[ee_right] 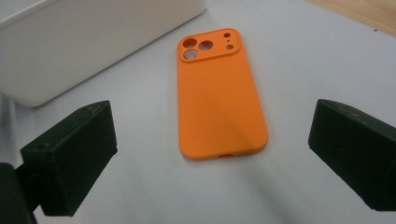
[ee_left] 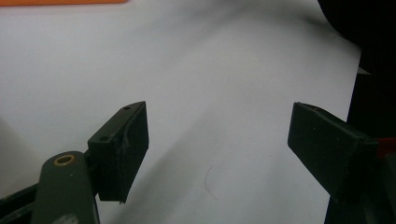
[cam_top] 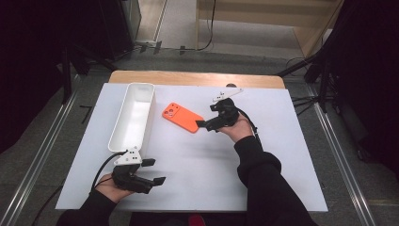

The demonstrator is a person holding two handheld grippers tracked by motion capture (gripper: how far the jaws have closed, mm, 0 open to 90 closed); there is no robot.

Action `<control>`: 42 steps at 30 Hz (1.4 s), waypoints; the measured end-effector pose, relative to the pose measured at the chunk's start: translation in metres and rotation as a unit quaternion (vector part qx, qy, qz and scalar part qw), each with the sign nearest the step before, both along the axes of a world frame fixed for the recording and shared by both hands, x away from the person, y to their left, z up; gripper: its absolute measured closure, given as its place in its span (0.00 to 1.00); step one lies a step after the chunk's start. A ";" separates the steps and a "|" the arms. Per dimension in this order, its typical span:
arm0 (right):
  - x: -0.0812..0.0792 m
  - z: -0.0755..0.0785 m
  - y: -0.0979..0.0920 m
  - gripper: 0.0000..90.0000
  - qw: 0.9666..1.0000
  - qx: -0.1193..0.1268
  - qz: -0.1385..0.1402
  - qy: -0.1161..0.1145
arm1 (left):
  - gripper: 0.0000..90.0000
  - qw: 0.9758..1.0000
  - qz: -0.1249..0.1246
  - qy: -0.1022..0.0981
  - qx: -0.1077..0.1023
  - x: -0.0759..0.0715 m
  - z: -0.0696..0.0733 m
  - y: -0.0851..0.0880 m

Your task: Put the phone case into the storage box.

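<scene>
Right gripper (ee_right: 212, 154): jaws apart, nothing held, aimed at orange phone case (ee_right: 219, 93) | case flat, camera holes far, beside white bin (cam_top: 133, 115) | judged light, soft, bendy; the 2 long edges best pinched.

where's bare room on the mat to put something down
Widest free patch: the near middle of the mat, between the left gripper and the right sleeve. The far right corner is bare too. It is crowded around the bin, the phone case and the right gripper.
</scene>
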State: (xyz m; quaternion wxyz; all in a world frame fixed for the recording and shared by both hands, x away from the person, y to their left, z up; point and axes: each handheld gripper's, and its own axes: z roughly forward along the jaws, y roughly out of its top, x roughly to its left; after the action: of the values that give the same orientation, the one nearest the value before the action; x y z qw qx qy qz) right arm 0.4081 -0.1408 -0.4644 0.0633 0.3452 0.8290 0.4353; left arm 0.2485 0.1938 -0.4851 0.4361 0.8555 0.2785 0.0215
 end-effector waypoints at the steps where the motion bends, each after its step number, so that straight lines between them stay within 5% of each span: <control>1: 0.002 -0.001 0.001 0.00 1.000 -0.001 0.001 0.001 | 0.23 1.000 0.001 0.001 0.000 0.000 0.000 0.000; 36: 0.039 -0.012 0.046 0.00 1.000 -0.002 0.016 0.007 | 0.23 1.000 -0.005 0.002 -0.001 0.001 0.000 0.000; 42: 0.041 -0.015 0.047 0.05 1.000 -0.006 0.006 -0.007 | 0.23 1.000 -0.007 0.002 0.001 0.001 -0.001 -0.001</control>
State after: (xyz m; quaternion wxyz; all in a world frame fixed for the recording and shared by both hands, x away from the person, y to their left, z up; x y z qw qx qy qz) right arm 0.4489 -0.0933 -0.4791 0.0686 0.3373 0.8331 0.4330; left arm 0.2493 0.1930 -0.4858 0.4344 0.8582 0.2731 0.0171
